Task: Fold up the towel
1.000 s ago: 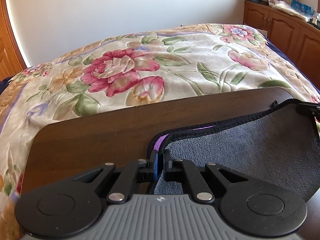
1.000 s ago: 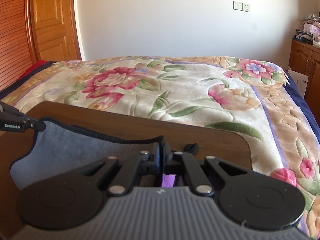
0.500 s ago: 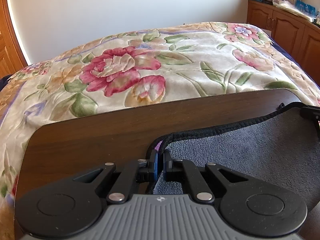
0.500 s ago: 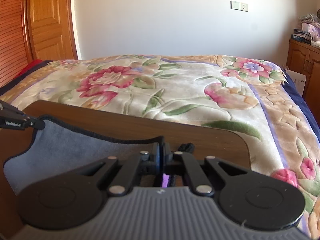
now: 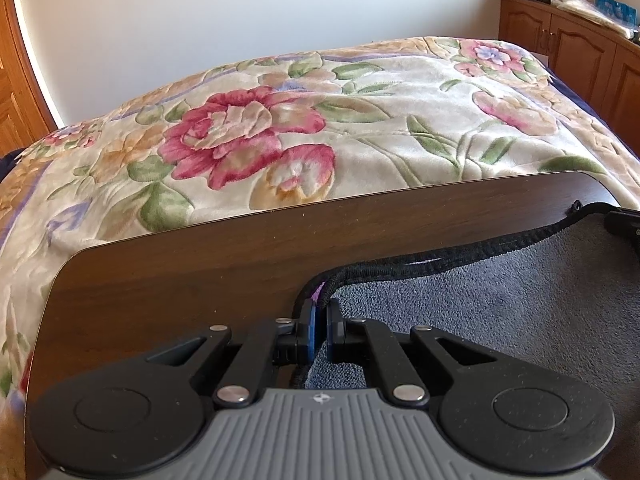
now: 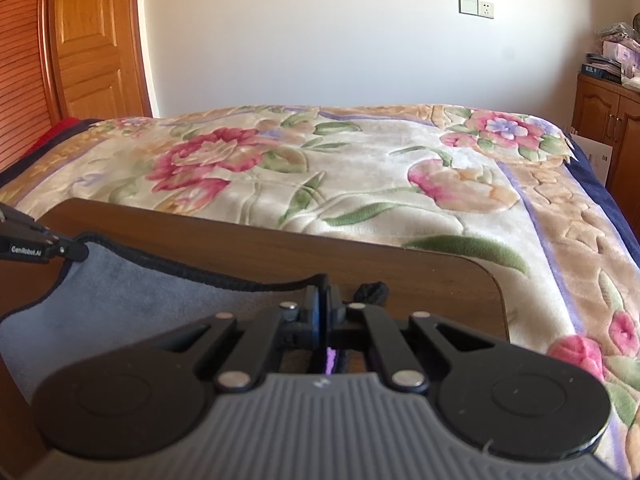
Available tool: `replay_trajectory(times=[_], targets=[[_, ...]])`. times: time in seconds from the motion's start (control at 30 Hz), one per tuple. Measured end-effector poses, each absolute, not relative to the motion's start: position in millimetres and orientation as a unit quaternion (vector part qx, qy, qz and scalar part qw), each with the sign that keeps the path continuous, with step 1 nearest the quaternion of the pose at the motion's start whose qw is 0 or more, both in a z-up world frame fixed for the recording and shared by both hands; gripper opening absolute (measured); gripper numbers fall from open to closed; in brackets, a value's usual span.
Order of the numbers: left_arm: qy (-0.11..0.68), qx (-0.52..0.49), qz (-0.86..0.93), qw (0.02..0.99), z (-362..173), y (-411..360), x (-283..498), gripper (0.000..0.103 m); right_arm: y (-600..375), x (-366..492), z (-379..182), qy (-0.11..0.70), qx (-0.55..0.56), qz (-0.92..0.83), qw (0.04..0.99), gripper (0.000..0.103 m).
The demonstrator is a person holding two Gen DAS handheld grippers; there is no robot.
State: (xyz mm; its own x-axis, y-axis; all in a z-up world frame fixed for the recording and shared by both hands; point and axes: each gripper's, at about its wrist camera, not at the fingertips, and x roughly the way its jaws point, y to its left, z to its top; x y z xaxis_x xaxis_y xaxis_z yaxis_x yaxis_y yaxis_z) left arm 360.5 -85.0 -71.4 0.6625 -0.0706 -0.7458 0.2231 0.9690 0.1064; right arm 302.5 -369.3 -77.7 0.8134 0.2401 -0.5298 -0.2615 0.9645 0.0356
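A grey towel with a black stitched hem and a purple underside lies folded over on a dark wooden table. My left gripper is shut on the towel's left corner. My right gripper is shut on the towel's right corner. The towel's grey face spreads between them. Each gripper shows in the other's view: the right gripper at the far right edge, the left gripper at the far left, pinching the hem.
The table's far edge meets a bed with a floral blanket. A wooden cabinet stands at the right, a wooden door at the left. A black hang loop lies by the right corner.
Both grippers have carried the towel's corners forward and lower toward the table's far edge. The hem sits flatter on the table. Both stay shut on the towel.
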Motion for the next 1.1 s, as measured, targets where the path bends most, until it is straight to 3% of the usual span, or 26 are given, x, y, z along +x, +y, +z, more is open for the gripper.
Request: replay_trajectory(times=[0.33,0.43,0.47,0.5,0.53,0.57,0.6,0.67,0.9,1.1], targets=[[0.404,0.091,-0.08,0.907,-73.3,-84.8,365.3,0.006,-373.3,308.2,-83.7,0.279,-0.006,0.128,0.952,0.004],[0.41,0.083,-0.077,0.905,-76.8,-83.4,366.4,0.013,-372.8,308.9,-86.7,0.284,-0.007,0.123,0.951,0.006],[0.413,0.08,-0.073,0.904,-78.1,-82.5,366.8,0.027,-372.2,308.6,-87.6,0.284,-0.01,0.118,0.952,0.014],[0.413,0.077,-0.068,0.905,-78.9,-81.1,366.4,0.047,-371.7,308.5,-88.1,0.284,-0.012,0.113,0.952,0.031],[0.41,0.074,-0.064,0.907,-79.2,-80.2,365.5,0.055,-372.4,307.6,-88.6,0.284,-0.01,0.11,0.952,0.041],[0.406,0.073,-0.059,0.909,-79.0,-79.0,364.2,0.067,-374.0,306.6,-88.7,0.284,-0.004,0.111,0.952,0.058],[0.402,0.07,-0.054,0.911,-78.7,-77.8,362.4,0.068,-376.0,304.9,-88.5,0.284,0.002,0.113,0.952,0.063],[0.403,0.061,-0.051,0.912,-77.8,-74.7,359.6,0.07,-378.5,300.7,-86.3,0.282,0.006,0.112,0.953,0.063],[0.383,0.041,-0.039,0.922,-54.4,-68.5,335.9,0.091,-375.5,272.3,-65.6,0.275,-0.004,0.115,0.955,0.069],[0.362,0.035,-0.043,0.93,-15.4,-70.3,308.0,0.099,-369.1,243.1,-33.9,0.259,0.004,0.122,0.958,0.078]])
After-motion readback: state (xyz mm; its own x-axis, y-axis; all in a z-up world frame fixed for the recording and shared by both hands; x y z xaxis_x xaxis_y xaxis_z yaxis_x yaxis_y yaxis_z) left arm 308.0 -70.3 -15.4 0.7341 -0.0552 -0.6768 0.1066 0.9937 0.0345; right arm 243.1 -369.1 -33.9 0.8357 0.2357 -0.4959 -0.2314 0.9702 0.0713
